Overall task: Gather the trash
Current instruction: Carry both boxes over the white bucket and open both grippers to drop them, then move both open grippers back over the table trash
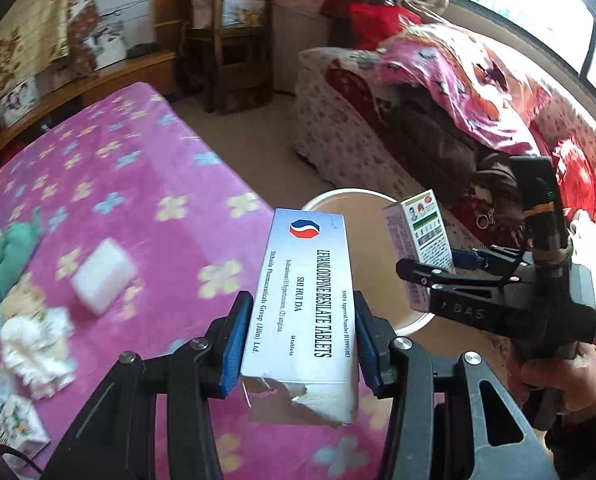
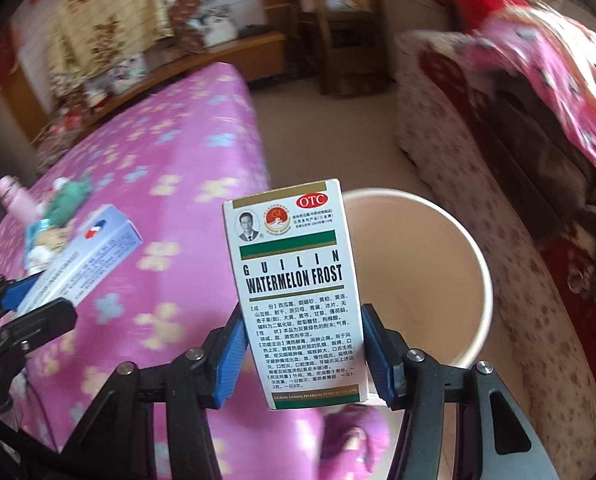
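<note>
1. The left claw [image 1: 301, 344] is clamped across the narrow sides of a pale blue tablet box [image 1: 303, 312], its torn flap end toward the wrist and the printed face up.
2. The right claw [image 2: 303, 354] is clamped on a white Watermelon Frost box [image 2: 294, 280], held upright by its lower half.
3. Both boxes hang in the air near the corner of the bed [image 1: 138, 200], each gripped low so that most of the carton sticks out forward, which I judge makes a clean drop easier.
4. A round white bin [image 2: 449, 292] stands on the floor between the bed and a sofa [image 2: 477, 168]. What shows of its inside is bare wall; the bottom is hidden behind the boxes.
5. The right box sits just before the bin's near rim; the left box is nearer the bed edge.
6. More litter lies on the bed: a white block [image 1: 104, 276], crumpled tissue [image 1: 38, 348] and a small carton [image 1: 16, 428].
</note>
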Tool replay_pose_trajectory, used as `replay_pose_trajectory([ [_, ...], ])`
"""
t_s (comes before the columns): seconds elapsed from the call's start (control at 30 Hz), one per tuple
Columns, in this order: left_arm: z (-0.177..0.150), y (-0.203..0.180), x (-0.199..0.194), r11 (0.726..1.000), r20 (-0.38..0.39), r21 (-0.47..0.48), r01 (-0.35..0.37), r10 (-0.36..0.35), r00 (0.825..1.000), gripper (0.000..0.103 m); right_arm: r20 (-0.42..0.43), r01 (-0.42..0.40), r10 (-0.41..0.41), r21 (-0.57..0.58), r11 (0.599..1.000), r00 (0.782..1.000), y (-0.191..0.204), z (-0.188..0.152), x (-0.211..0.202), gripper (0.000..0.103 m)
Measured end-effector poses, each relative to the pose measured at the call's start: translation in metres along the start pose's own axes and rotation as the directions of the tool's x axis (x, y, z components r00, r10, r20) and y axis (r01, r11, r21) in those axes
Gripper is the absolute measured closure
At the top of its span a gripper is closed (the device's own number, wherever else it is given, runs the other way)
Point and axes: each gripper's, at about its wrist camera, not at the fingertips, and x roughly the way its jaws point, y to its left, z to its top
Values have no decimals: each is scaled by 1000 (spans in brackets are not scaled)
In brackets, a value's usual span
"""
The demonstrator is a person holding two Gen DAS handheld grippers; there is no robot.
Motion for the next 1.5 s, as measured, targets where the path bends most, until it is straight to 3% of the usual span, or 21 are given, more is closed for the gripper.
replay_pose_trajectory([
  [0.23, 13, -30, 37, 999, -6, 8, 37, -37, 999, 52, -51, 49, -45, 78, 996, 998, -49, -10, 29, 46],
  [0.33, 16, -36, 46, 999, 4, 17, 42, -42, 999, 38, -57, 72, -67, 107, 992, 996, -60, -13, 39, 44],
  [0.43, 15, -36, 49, 998, 8, 21, 60, -61, 998, 33, -83, 105, -94, 136, 985, 992, -71, -17, 50, 43],
  [0.53, 13, -31, 51, 998, -8, 3, 61, -61, 998, 32, -79, 78, -65, 165, 983, 995, -78, -20, 53, 36],
  [0.67, 8, -27, 46, 1000, -2, 13, 19, -19, 1000, 32, -69, 68, -56, 184, 981, 996, -75, -23, 49, 36],
  [1.03, -2, -3, 15, 997, 49, -25, -70, 71, 996, 32, 0, 62, -62, 105, 993, 998, -28, -19, 19, 36],
  [1.5, -30, 60, -59, 969, 147, -142, -203, 223, 964, 32, 97, -15, 17, -19, 1000, 995, 66, -8, -31, 35],
])
